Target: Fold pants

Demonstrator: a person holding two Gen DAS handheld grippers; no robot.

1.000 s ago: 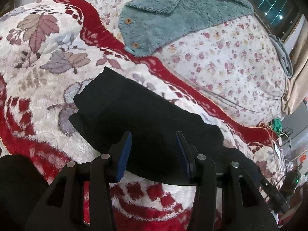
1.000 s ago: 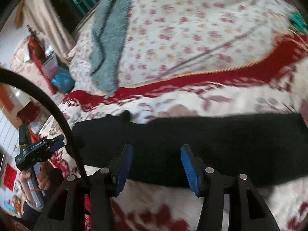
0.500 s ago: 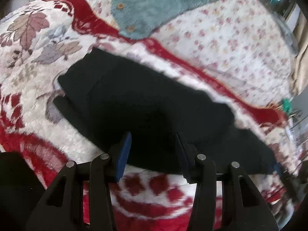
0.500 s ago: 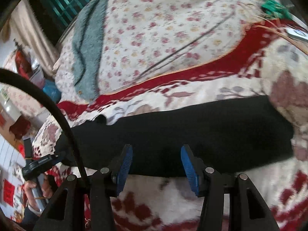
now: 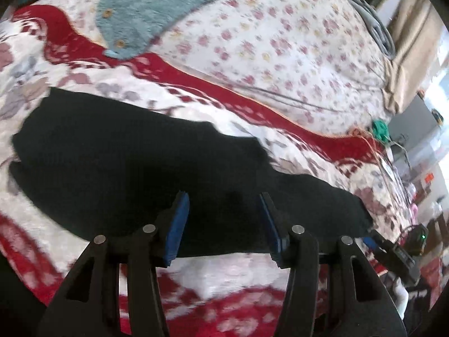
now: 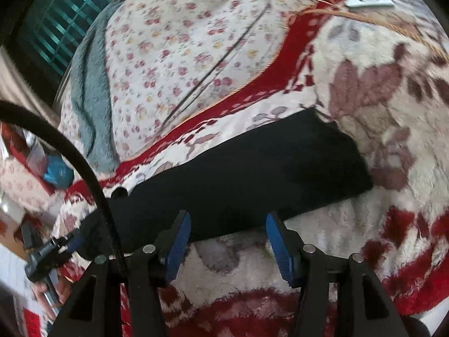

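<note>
Black pants [image 5: 146, 165] lie flat in a long band across a red and white fleece blanket [image 5: 230, 278]. My left gripper [image 5: 224, 221] is open and empty, its fingertips over the pants' near edge around the middle. In the right wrist view the pants [image 6: 252, 174] stretch from lower left to a squared end at the right. My right gripper [image 6: 228, 237] is open and empty, just over the near edge. The left gripper [image 6: 53, 248] shows at the far left of the right wrist view.
A teal fuzzy garment [image 5: 157, 8] lies on the floral sheet [image 5: 280, 42] behind the pants. A green item with cords [image 5: 380, 129] and a white remote [image 6: 370, 1] sit near the bed's right side. A black cable [image 6: 70, 151] arcs across the right wrist view.
Both views have swung rightward along the pants. The left gripper now sits nearer the middle, the right gripper nearer the squared end. Both stay open.
</note>
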